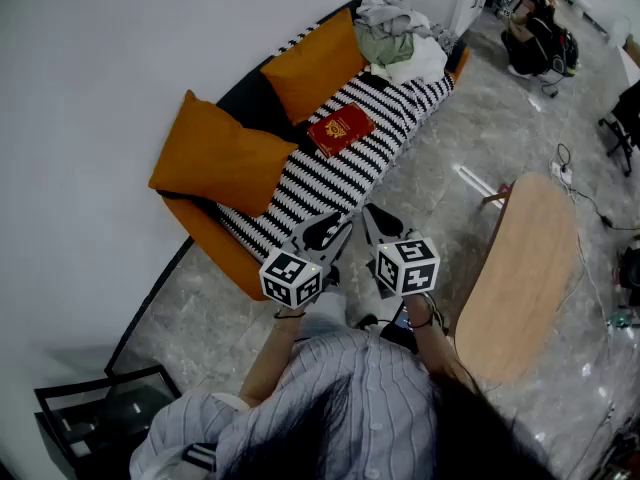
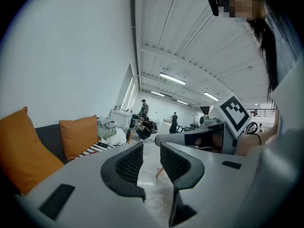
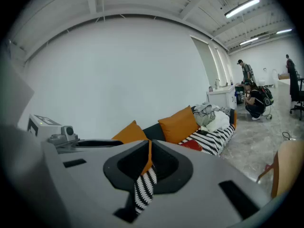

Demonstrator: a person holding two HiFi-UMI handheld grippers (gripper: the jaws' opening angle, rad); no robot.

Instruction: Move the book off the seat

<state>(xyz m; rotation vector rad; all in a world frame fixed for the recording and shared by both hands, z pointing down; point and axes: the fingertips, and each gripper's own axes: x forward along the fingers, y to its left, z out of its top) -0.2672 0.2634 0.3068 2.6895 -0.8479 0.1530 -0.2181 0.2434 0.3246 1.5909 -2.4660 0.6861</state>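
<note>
Red book: a flat rectangle with a gold emblem on its cover. It lay face up about halfway along the seat, near the front edge.
Seat: a long soft pad in black-and-white zigzag stripes, on a sofa with orange sides and a dark back.
Near cushion: orange cloth, plump and square, leaning against the sofa back at the end closest to the person.
Far cushion: the same orange cloth, propped up just behind the book.
Heap of clothes: crumpled grey and white fabric piled on the far end of the seat, beyond the book.
Floor: glossy grey stone with pale veining.
Table: a smooth, long oval top of light wood, to the person's right and well apart from the sofa.
Left gripper: grey plastic with ribbed black pads. Its jaws stood a narrow slit apart with nothing between them.
Right gripper: its jaws were pressed together and held nothing.
Book and jaws: both grippers hovered over the near end of the seat, well short of the book. Striped seat lay between them and it, and the near cushion sat off to the left.
</note>
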